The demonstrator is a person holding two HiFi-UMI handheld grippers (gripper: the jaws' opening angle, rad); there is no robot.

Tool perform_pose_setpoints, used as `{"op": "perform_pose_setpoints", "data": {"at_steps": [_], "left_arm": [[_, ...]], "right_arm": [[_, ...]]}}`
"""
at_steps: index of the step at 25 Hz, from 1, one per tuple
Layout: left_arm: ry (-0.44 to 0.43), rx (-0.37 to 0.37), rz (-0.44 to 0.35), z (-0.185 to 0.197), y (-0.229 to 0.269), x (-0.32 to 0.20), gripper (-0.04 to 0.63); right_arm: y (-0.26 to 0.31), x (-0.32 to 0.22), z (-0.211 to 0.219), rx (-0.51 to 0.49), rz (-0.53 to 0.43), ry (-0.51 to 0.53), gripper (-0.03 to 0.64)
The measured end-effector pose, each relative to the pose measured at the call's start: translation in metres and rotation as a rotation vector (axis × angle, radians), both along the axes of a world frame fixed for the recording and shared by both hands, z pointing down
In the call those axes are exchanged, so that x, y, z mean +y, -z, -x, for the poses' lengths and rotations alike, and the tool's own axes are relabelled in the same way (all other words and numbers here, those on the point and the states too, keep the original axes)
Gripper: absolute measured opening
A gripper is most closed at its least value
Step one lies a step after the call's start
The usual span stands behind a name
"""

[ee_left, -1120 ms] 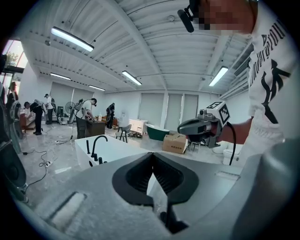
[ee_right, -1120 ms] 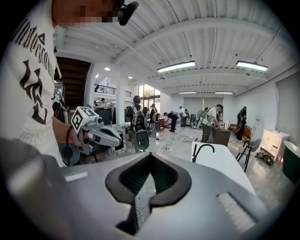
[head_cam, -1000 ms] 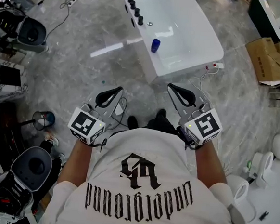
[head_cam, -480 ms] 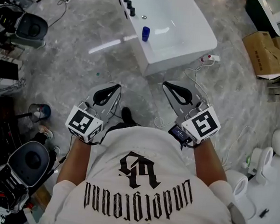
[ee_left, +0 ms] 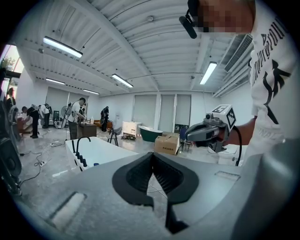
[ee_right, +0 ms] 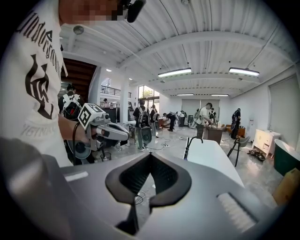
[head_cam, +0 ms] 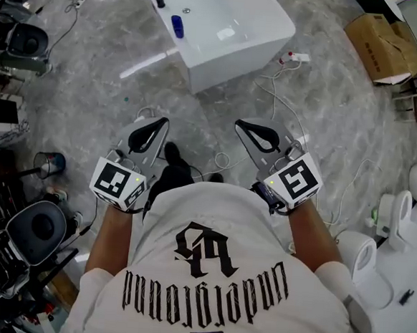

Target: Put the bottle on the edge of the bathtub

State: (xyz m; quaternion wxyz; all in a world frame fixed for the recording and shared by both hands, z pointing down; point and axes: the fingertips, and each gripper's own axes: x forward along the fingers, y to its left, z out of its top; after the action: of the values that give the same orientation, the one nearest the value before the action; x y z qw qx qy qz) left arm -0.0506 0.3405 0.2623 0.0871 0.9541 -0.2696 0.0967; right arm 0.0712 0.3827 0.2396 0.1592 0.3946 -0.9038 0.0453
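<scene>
The bottle [head_cam: 177, 27], small and blue, appears to stand on the near rim of the white bathtub [head_cam: 235, 53]. It is well ahead of the left gripper [head_cam: 160, 122] and ahead and to the left of the right gripper [head_cam: 244, 125]. Both claws are closed tip to tip and hold nothing. The placing looks done, with no step left. I count one bottle, one bathtub and two grippers.
</scene>
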Motion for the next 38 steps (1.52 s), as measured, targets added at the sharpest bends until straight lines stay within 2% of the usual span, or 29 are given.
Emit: {"op": "perform_pose_setpoints", "data": {"at_steps": [5, 10, 14, 24, 31, 38], "left_arm": [[-0.035, -0.017, 0.006, -0.051, -0.002, 0.060, 0.006], [-0.020, -0.027, 0.001, -0.067, -0.003, 0.111, 0.006], [0.001, -0.034, 0.018, -0.071, -0.006, 0.132, 0.006], [0.047, -0.043, 0.013, -0.063, 0.003, 0.144, 0.006], [0.053, -0.041, 0.001, -0.052, 0.008, 0.138, 0.006], [0.097, -0.025, -0.001, -0.039, 0.019, 0.138, 0.006]], "right_arm": [[0.000, 0.056, -0.046, -0.018, -0.010, -0.009, 0.002], [-0.003, 0.105, -0.061, -0.028, -0.035, 0.002, 0.002], [-0.007, 0.125, -0.068, -0.031, -0.024, 0.012, 0.002], [-0.005, 0.135, -0.067, -0.045, -0.028, 0.037, 0.002], [0.001, 0.132, -0.052, -0.057, -0.037, 0.049, 0.002], [0.003, 0.134, -0.036, -0.046, -0.043, 0.083, 0.002]]}}
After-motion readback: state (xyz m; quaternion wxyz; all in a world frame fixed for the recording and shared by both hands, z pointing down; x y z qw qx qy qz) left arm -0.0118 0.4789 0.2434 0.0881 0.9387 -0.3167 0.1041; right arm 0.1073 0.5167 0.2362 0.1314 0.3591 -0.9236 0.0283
